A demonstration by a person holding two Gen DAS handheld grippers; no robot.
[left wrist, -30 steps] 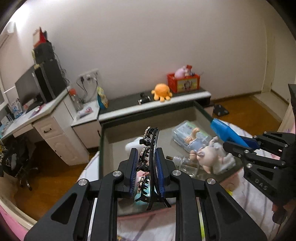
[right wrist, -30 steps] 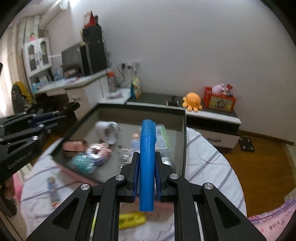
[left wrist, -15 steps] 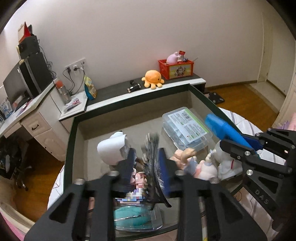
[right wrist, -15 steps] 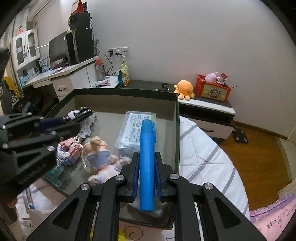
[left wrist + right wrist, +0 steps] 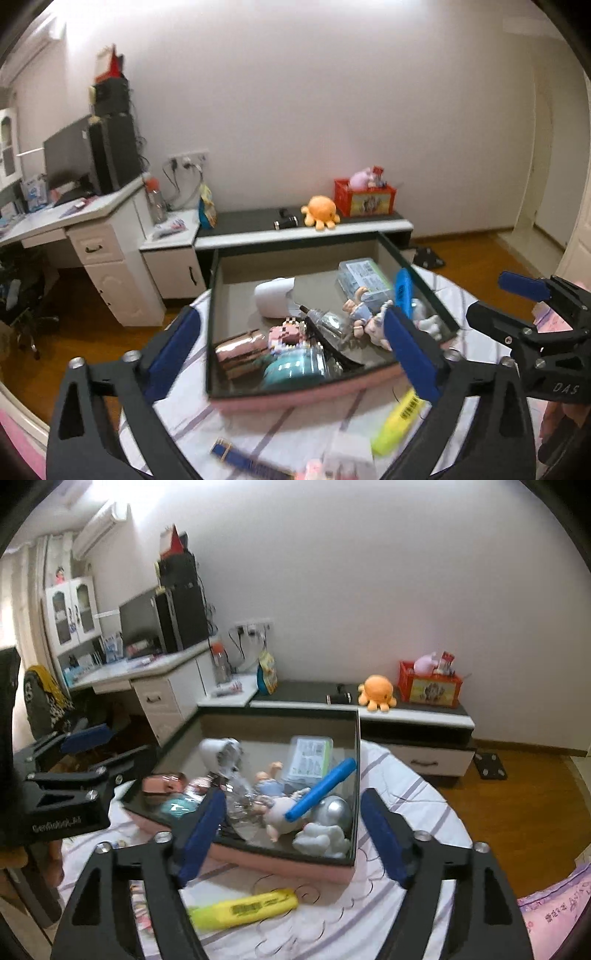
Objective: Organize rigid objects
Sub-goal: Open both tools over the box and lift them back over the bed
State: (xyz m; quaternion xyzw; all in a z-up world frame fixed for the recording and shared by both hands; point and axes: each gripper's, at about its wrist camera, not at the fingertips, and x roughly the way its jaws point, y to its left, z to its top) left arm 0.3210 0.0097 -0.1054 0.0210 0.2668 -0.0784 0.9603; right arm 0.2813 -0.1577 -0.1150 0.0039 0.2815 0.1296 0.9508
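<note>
Both grippers — left gripper (image 5: 291, 347), right gripper (image 5: 291, 830) — just opened wide, empty. Blue tube (image 5: 320, 789) now in the box (image 5: 280, 860), against its right wall. Yellow highlighter (image 5: 243, 910) left outside, by the front edge.

Room's pretty dim and warm, brightest glow up in the top left corner. Heavy fisheye bend plus black vignette at the edges, and motion blur smears the near stuff.
</note>
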